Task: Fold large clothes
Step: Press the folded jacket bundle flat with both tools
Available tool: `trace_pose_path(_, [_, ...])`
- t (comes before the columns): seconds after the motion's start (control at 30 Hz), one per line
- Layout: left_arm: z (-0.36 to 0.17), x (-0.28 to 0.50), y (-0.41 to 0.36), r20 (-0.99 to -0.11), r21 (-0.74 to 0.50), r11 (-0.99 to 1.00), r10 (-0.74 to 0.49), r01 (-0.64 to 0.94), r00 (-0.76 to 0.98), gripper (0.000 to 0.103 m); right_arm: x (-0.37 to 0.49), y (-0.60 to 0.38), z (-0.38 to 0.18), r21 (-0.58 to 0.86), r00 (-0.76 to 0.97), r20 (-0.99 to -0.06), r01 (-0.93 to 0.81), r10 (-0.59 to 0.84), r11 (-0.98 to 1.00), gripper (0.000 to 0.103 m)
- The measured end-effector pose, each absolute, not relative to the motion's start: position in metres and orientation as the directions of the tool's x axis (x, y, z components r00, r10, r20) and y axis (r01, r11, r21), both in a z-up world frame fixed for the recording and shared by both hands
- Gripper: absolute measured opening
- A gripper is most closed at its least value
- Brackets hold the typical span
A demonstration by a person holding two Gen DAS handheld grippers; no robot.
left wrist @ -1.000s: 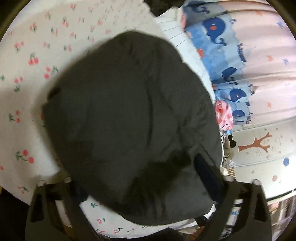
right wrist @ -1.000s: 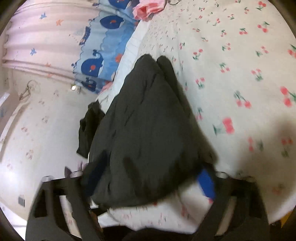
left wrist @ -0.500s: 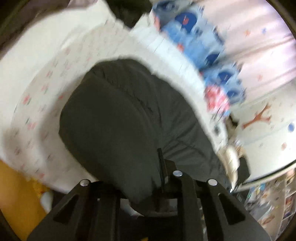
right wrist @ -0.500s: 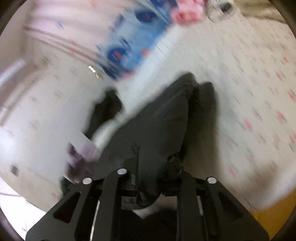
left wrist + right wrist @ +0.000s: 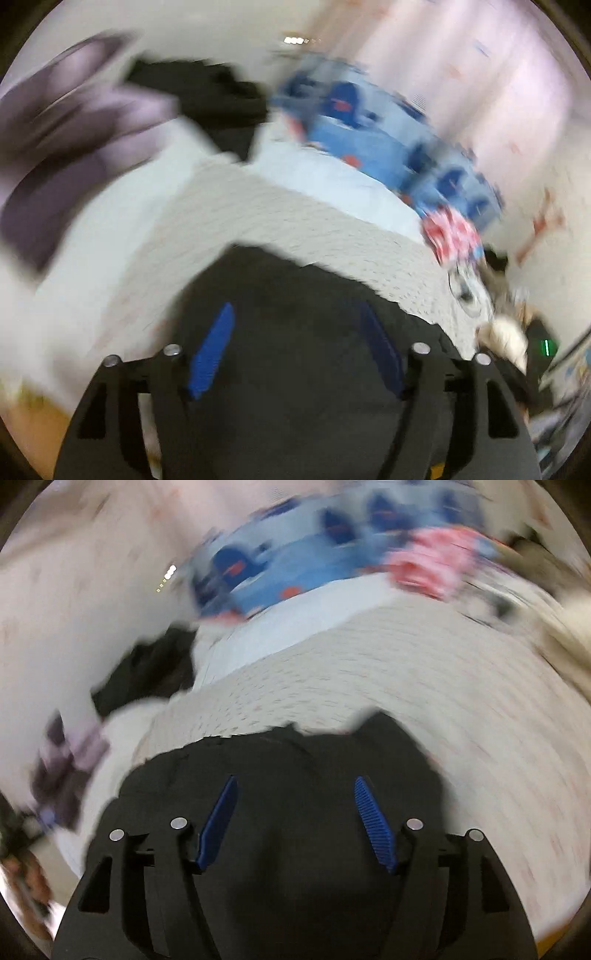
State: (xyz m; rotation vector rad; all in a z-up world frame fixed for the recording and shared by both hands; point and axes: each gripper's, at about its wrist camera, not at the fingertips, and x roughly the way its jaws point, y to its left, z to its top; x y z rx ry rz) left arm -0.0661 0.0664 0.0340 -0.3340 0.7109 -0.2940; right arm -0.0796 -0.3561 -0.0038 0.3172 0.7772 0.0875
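Observation:
A dark grey garment [image 5: 295,291] lies bunched on the cherry-print bed sheet [image 5: 295,218], right under both grippers. It also shows in the right wrist view [image 5: 295,760]. My left gripper [image 5: 295,332] is open, its blue pads apart over the cloth and holding nothing. My right gripper [image 5: 295,805] is open too, its pads apart above the garment. Both views are motion-blurred.
A blue whale-print blanket [image 5: 369,140] and a pink cloth [image 5: 450,232] lie at the far side of the bed. Another dark garment [image 5: 151,672] and a purple one [image 5: 70,760] lie at the left. A wall stands behind.
Half a second ago both grippers were shut on the garment; now both are open and have let it go. Both cameras have tilted up toward the far side of the bed.

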Motion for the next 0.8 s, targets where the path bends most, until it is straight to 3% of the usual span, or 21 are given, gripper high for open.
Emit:
trace_pose_path(0.07, [0.024, -0.029, 0.021, -0.611, -0.360, 0.912, -0.391, 0.198, 0.689, 0.069, -0.031, -0.319, -0.022, 0.217, 0.675, -0.724, 0.025, 0.144, 0.976, 0.063])
trace_pose_path(0.17, [-0.015, 0.011, -0.025, -0.679, -0.254, 0.946, -0.322, 0.200, 0.660, 0.069, 0.019, -0.300, -0.070, 0.084, 0.586, -0.809, 0.052, 0.037, 0.995, 0.064])
trace_pose_path(0.23, [-0.057, 0.028, -0.031, -0.742, -0.199, 0.963, -0.269, 0.181, 0.614, 0.069, 0.024, -0.306, -0.100, 0.098, 0.548, -0.836, 0.082, 0.038, 0.992, 0.065])
trace_pose_path(0.37, [-0.082, 0.019, -0.024, -0.740, -0.169, 0.971, -0.239, 0.170, 0.628, 0.070, 0.020, -0.308, -0.099, 0.097, 0.505, -0.862, 0.062, 0.053, 0.993, 0.067])
trace_pose_path(0.47, [-0.083, 0.012, -0.032, -0.726, -0.123, 0.977, -0.209, 0.176, 0.655, 0.070, 0.019, -0.302, -0.067, 0.096, 0.603, -0.795, 0.027, 0.060, 0.995, 0.071])
trace_pose_path(0.57, [-0.082, 0.010, -0.032, -0.711, -0.114, 0.979, -0.200, 0.170, 0.675, 0.070, 0.037, -0.288, -0.081, 0.051, 0.572, -0.820, 0.012, 0.035, 0.999, 0.085])
trace_pose_path(0.67, [-0.074, -0.001, -0.031, -0.689, -0.129, 0.978, -0.206, 0.163, 0.695, 0.070, 0.054, -0.293, -0.117, 0.113, 0.485, -0.870, 0.025, 0.087, 0.993, 0.086])
trace_pose_path(0.8, [-0.076, -0.005, -0.032, -0.686, -0.110, 0.979, -0.199, 0.171, 0.700, 0.070, 0.041, -0.301, -0.098, 0.137, 0.496, -0.861, 0.022, 0.108, 0.990, 0.085])
